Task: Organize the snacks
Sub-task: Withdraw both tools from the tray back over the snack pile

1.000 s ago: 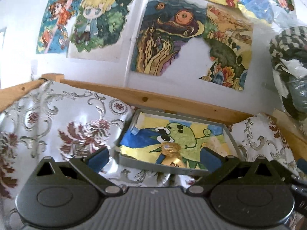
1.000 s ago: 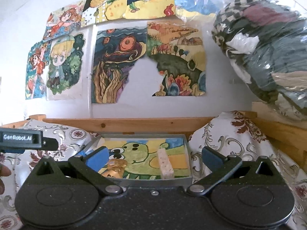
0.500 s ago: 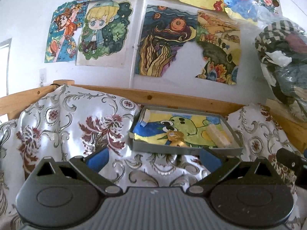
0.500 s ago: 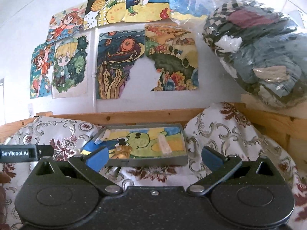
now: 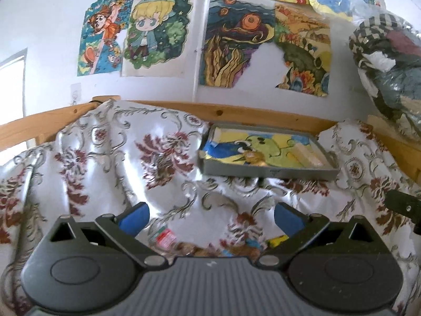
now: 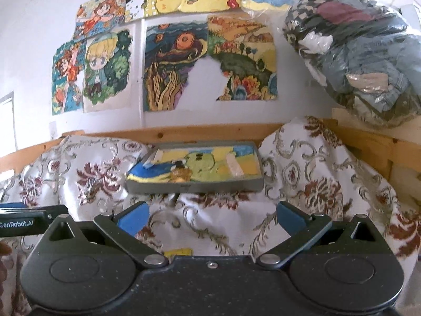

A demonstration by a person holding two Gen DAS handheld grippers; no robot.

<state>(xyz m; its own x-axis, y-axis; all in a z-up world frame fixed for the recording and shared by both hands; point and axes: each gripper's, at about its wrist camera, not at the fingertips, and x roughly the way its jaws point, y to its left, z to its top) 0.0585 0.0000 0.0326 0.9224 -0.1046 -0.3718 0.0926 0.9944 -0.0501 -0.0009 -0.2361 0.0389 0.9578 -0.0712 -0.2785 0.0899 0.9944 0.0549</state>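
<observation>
A white wall (image 5: 52, 21) covered with bright drawings (image 6: 173, 63) fills the upper half of both views. Below it a wooden rail (image 5: 236, 114) runs along the back, and a shiny cloth (image 5: 105, 158) with dark red flowers lies in folds in front. At the right, a clear bag (image 6: 363, 60) stuffed with clothes rests above the rail.

A grey tray (image 5: 268, 172) sits on the cloth near the rail, lined with a picture of a green cartoon creature. In it lie a pale bar (image 5: 309, 158) towards the right and a gold-wrapped sweet (image 5: 254, 156) near the middle, apart from each other.

The left gripper (image 5: 211, 214) hangs over the cloth in front of the tray, its jaws spread wide and holding nothing. Just below its fingers, loose snacks lie on the cloth: a red-labelled wrapper (image 5: 165, 238) and a yellow packet (image 5: 276, 242), partly hidden by the gripper body.

The right gripper (image 6: 211, 214) is likewise wide open and empty, facing the tray. A yellow packet edge (image 6: 180, 252) peeks out near its base.
</observation>
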